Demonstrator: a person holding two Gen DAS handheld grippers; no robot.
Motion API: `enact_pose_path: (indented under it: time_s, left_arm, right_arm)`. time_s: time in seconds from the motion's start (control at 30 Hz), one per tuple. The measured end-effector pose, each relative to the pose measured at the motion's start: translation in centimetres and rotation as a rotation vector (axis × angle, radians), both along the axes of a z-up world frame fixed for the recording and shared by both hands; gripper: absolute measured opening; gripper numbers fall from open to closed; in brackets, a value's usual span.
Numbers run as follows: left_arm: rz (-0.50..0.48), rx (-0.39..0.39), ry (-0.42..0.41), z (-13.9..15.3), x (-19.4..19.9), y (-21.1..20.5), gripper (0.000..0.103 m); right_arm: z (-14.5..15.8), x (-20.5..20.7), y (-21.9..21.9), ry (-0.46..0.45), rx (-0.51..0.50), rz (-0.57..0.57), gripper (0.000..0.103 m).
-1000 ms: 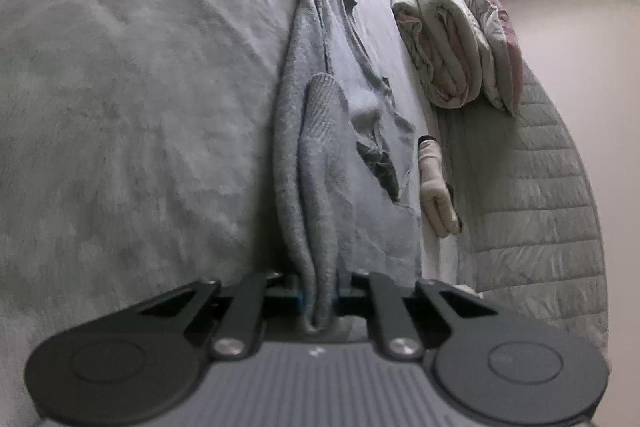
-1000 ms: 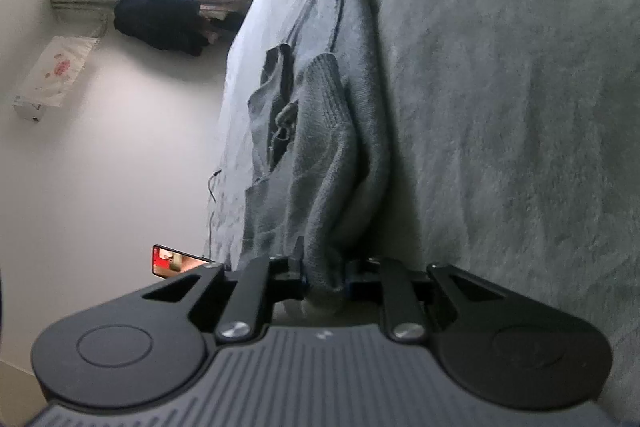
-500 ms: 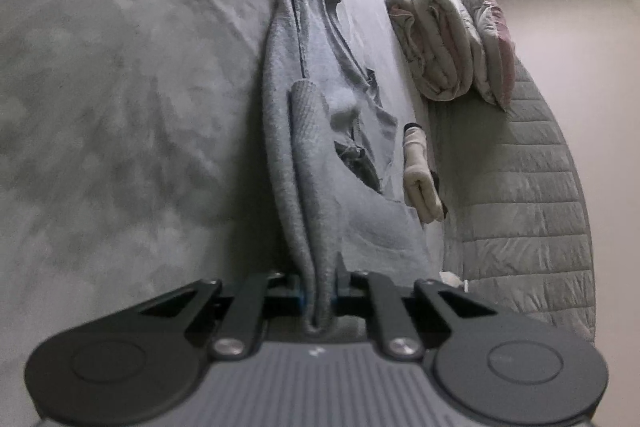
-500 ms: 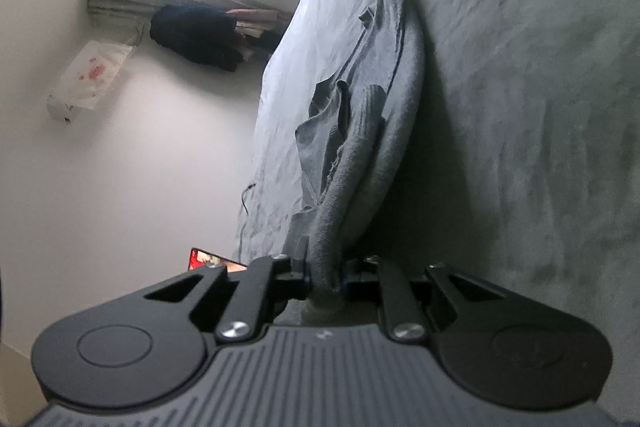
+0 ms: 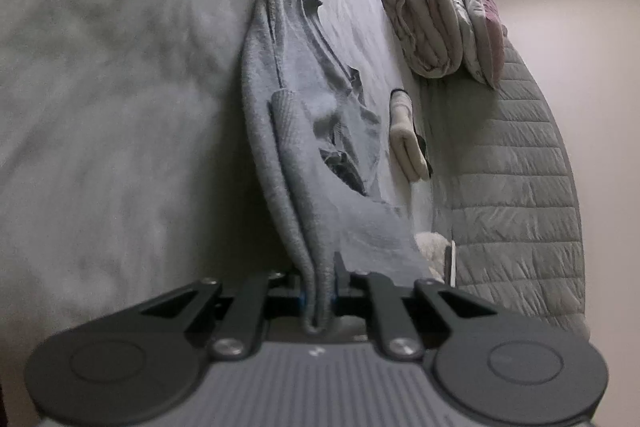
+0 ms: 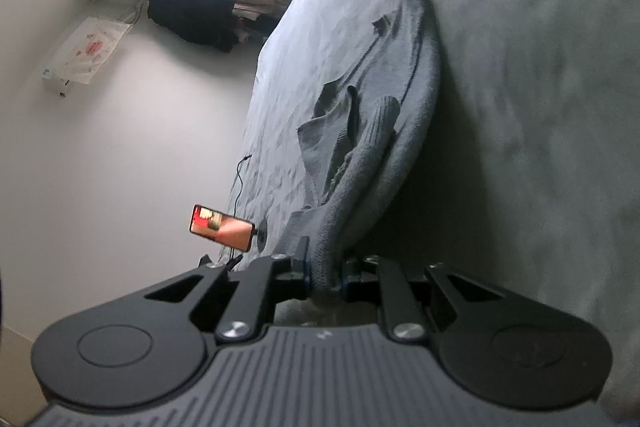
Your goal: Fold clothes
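Observation:
A grey knitted sweater [image 5: 280,131] is held stretched between my two grippers above the grey bed cover [image 5: 120,87]. My left gripper [image 5: 318,295] is shut on one bunched edge of it. My right gripper [image 6: 326,277] is shut on the other edge; the sweater [image 6: 404,131] runs away from it, with a ribbed sleeve cuff [image 6: 384,115] folded over the body. The far end of the sweater touches the bed in both views.
Rolled pale blankets [image 5: 428,23] and a pink-grey pillow [image 5: 484,27] lie by a quilted grey headboard [image 5: 516,187], with a cream sock [image 5: 404,135] beside it. A phone on a stand [image 6: 222,227] with a cable, and dark clothes [image 6: 192,11] under the window.
Both grippers have lifted and pulled back with the sweater, so more of it hangs off the bed. The right view has swung, bringing the phone into sight.

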State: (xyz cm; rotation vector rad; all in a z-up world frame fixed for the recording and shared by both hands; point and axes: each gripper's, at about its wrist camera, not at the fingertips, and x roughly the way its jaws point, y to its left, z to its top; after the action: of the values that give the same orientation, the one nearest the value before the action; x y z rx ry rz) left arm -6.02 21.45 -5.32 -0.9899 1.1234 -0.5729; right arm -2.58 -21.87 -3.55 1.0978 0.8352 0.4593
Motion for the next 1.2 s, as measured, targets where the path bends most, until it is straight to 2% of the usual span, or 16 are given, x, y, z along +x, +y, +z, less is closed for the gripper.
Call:
enact_pose_path:
  time_s: [0.2,0.3,0.53,0.87,1.03,1.2]
  left_arm:
    - [-0.01,-0.018,0.016,-0.3,-4.4,0.2,0.01]
    - [-0.001,-0.054,0.022,-0.3,-5.8,0.5,0.01]
    - [0.037,-0.165,0.034,0.1,-5.5,1.0,0.01]
    - [0.134,-0.286,0.055,1.1,-0.2,0.7,0.01]
    - [0.191,-0.322,0.079,0.7,4.1,0.2,0.011]
    - [0.235,-0.323,0.1,-0.8,8.4,-0.4,0.011]
  right_arm:
    - [0.1,-3.9,-0.4,0.017,0.001,0.013,0.016]
    - [0.8,-5.1,-0.4,0.013,0.002,0.023,0.016]
    - [1.4,-4.2,-0.7,0.003,0.038,0.017,0.017]
    - [1.5,0.5,-1.5,0.015,0.105,-0.043,0.017]
    - [1.1,4.2,-1.6,0.015,0.129,-0.095,0.017]
    - [-0.8,7.6,-1.7,0.029,0.148,-0.134,0.018]
